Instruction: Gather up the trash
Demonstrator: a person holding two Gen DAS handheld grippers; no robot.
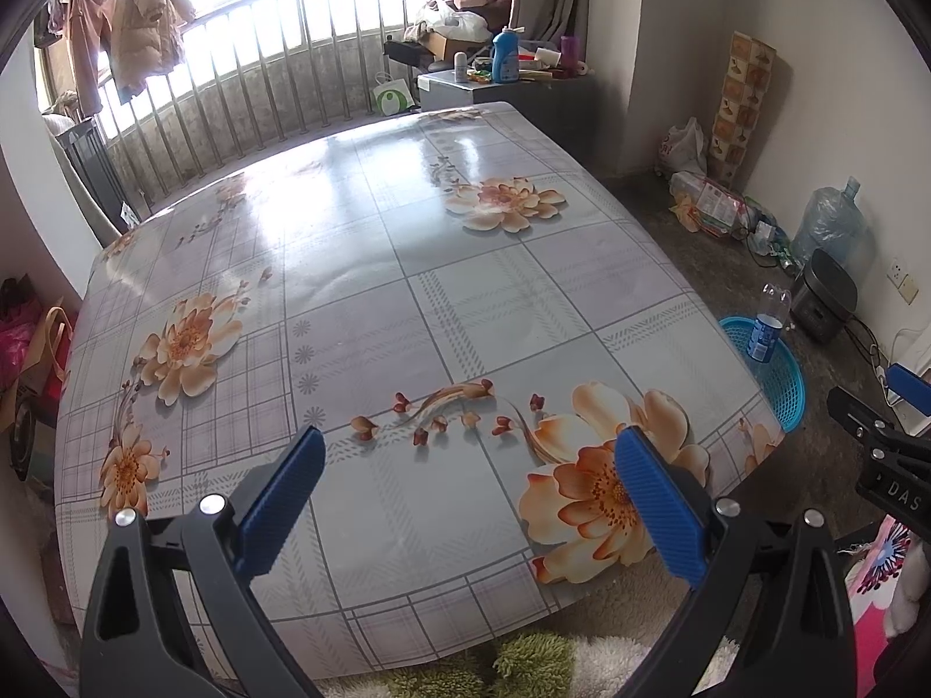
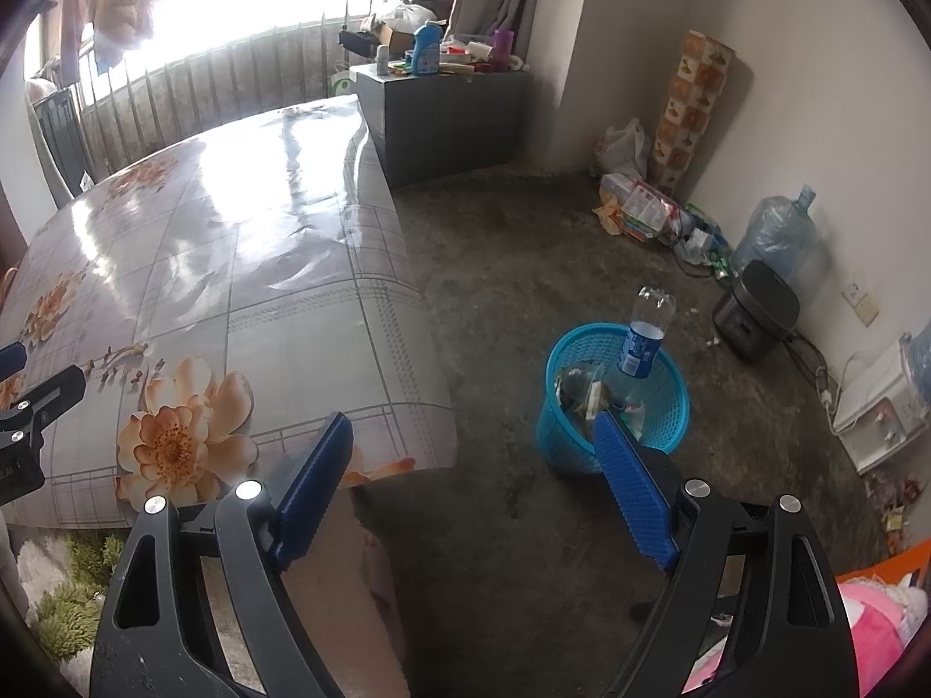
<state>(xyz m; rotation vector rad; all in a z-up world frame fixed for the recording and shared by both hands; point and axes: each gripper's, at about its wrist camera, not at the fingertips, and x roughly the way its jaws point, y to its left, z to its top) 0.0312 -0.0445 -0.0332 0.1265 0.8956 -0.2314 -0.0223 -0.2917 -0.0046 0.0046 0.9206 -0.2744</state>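
Both hands idle. My left gripper (image 1: 465,500) and right gripper (image 2: 474,483) gaped wide, nothing between the jaws. Clear plastic bottle (image 2: 643,337) and wrappers sat in the blue mesh basket (image 2: 669,401) on the floor; floral-clothed table (image 1: 407,302) looked cleared, so probably done.

Count of items by kind, as observed.

Grippers: two, the left gripper (image 1: 468,500) and the right gripper (image 2: 474,485), each with two blue-padded fingers, both with jaws spread and nothing between them.

Desk (image 1: 361,267): one, under a floral cloth.

Basket (image 2: 669,401): one, blue mesh, on the floor.

Plastic bottle (image 2: 643,343): one in the basket, standing tilted against the rim. Other contents of the basket cannot be counted.

Large water jug (image 2: 774,232): one, by the wall.

Black appliance (image 2: 756,308): one, on the floor.

Blue detergent bottle (image 1: 505,55): one, on the grey cabinet (image 2: 442,110), of which there is one.

Patterned tall box (image 2: 695,99): one.
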